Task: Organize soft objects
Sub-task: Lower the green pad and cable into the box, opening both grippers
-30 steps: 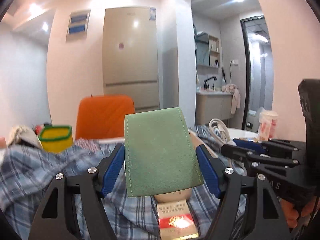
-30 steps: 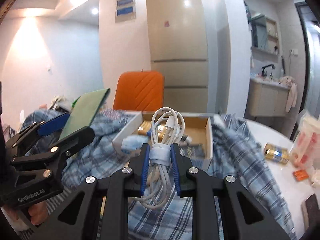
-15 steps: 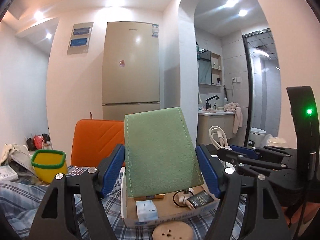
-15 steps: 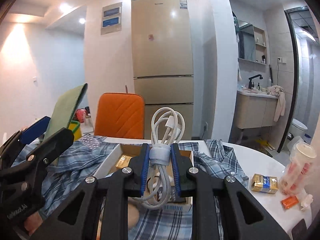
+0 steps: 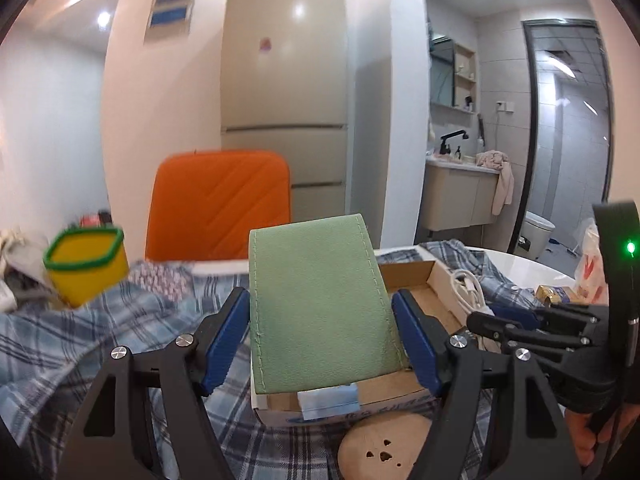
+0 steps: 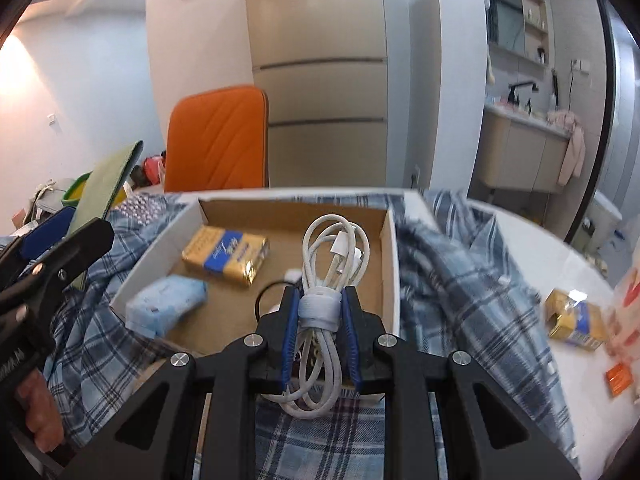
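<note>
Left gripper (image 5: pixel 320 334) pinched a green pouch (image 5: pixel 318 304) upright, frame centre, above the near edge of a cardboard box (image 5: pixel 438 276). Right gripper (image 6: pixel 321 320) clamped a coiled white cable (image 6: pixel 332 264) over that box (image 6: pixel 394 248), lower centre; gold pack (image 6: pixel 224 254) and blue tissue pack (image 6: pixel 166 306) inside.
</note>
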Tool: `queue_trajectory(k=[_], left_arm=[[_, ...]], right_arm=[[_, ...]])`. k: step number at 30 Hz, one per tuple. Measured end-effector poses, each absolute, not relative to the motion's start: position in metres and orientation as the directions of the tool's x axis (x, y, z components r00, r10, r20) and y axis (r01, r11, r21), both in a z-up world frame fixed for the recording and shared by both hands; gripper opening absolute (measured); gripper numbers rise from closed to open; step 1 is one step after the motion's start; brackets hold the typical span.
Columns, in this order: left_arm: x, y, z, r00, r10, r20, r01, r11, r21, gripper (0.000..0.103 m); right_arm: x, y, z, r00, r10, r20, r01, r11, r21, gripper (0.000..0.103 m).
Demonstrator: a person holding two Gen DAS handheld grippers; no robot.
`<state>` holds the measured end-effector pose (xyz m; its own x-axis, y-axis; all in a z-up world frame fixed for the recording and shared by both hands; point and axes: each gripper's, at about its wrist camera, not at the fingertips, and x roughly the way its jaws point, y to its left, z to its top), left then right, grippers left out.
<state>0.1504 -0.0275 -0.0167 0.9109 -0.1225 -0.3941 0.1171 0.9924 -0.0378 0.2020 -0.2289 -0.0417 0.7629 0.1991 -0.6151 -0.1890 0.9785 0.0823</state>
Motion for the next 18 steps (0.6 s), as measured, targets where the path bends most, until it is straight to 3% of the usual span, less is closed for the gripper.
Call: queue_trajectory(k=[7, 10, 14, 18], left_arm=[[0.178, -0.036, -0.041, 0.803, -0.162, -0.574, 0.156, 0.986, -0.06, 0.072], [0.184, -0.036, -0.046, 0.779, -0.156, -0.607, 0.143, 0.987, -0.069, 0.072], [0.194, -0.04, -0.056, 0.729, -0.144, -0.669, 0.143, 0.988, -0.057, 0.072], [0.202, -0.048, -0.064, 0.694, -0.113, -0.711, 0.152, 0.988, -0.009, 0.071]], right_arm=[[0.217, -0.23, -0.059, 0.711, 0.24, -0.661, -0.215, 0.969, 0.121, 0.023], [0.216, -0.233, -0.058, 0.72, 0.232, -0.654, -0.201, 0.972, 0.124, 0.031], [0.208, -0.239, -0.05, 0.754, 0.221, -0.619, -0.178, 0.975, 0.131, 0.052], [0.2, -0.242, -0.041, 0.772, 0.233, -0.591, -0.181, 0.972, 0.146, 0.052]])
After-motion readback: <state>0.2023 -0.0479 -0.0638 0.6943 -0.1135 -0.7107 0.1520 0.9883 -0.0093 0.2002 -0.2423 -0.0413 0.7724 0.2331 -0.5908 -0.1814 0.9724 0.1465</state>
